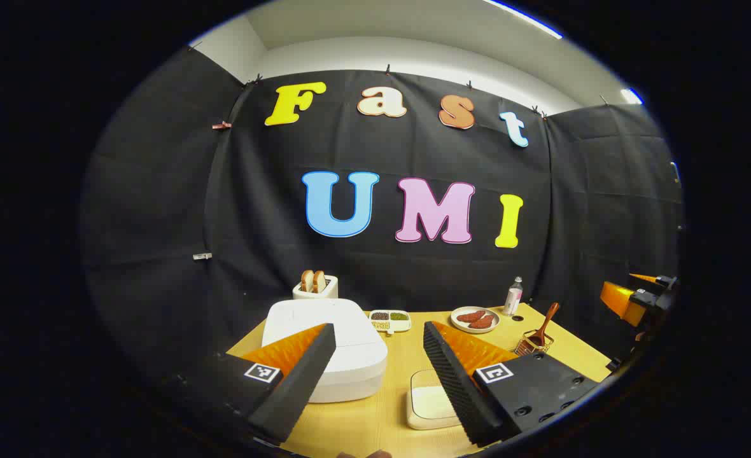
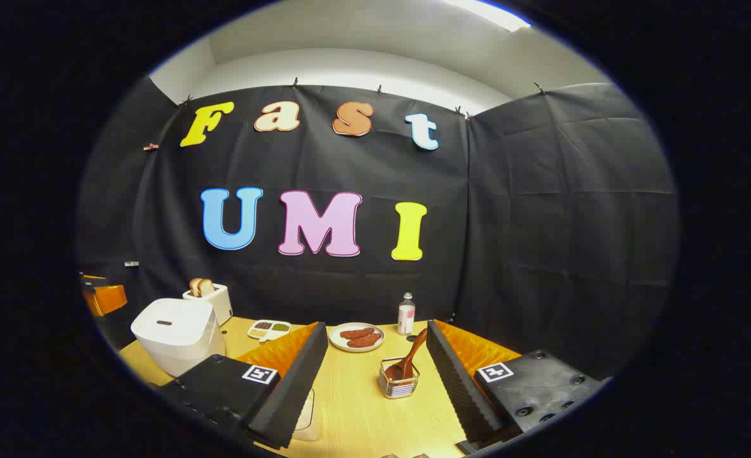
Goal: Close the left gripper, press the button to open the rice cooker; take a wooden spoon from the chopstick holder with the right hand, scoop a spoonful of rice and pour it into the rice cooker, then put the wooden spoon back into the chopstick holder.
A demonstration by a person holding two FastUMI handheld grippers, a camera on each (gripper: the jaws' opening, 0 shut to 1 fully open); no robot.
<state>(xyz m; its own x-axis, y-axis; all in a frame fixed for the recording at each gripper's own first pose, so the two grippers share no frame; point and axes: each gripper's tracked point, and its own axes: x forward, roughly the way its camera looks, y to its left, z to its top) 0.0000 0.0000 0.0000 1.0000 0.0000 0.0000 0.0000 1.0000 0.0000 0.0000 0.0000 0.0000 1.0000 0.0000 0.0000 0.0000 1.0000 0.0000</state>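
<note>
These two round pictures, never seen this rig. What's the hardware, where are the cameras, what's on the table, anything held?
No robot arm here: a person holds a two-finger tool in each hand, and a fisheye camera rides on each tool looking forward along its fingers.

In the left gripper view, the left tongs stand open above a white rice cooker with its lid down and a shallow cream dish. The other tool shows at that view's right edge.

In the right gripper view, the right tongs are open too, facing a wire chopstick holder with a wooden spoon standing in it.

Also on the wooden table: a toaster with bread, a small divided tray of grains, a plate of reddish-brown food and a small bottle.

Nothing is held.
</note>
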